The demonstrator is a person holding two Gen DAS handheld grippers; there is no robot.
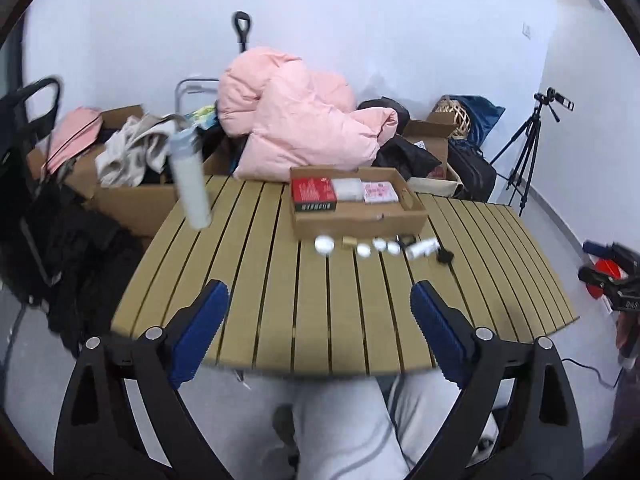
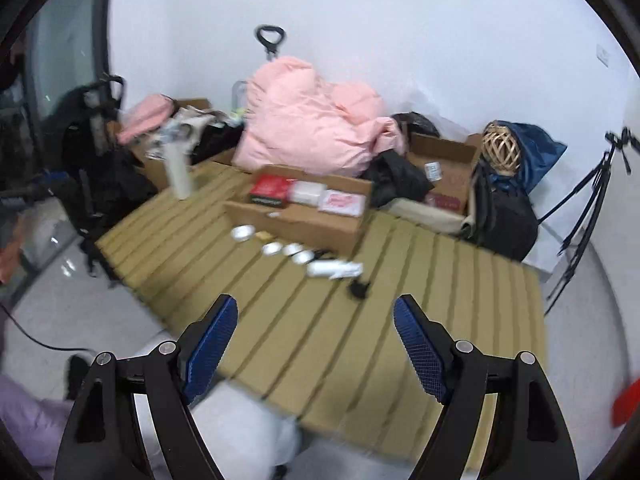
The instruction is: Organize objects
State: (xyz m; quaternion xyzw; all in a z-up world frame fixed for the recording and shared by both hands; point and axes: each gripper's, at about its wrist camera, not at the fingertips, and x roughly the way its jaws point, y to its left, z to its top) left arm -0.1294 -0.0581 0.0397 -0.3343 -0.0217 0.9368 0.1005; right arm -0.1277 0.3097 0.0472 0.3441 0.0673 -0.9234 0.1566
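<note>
Both gripper [image 1: 320, 308] [image 2: 314, 322] jaws gape empty, ribbed blue pads over slatted table [image 1: 280, 280].

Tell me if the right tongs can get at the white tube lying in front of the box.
Probably yes. The right tongs stand open and empty, and bare table lies between them and the tube.

left tongs [image 1: 320, 300]: agape, empty | cardboard tray [image 1: 360, 216]: far on slatted table [image 1: 248, 280]

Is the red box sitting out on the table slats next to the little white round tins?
No, the red box sits inside the cardboard tray, while the white round tins lie on the table in front.
</note>
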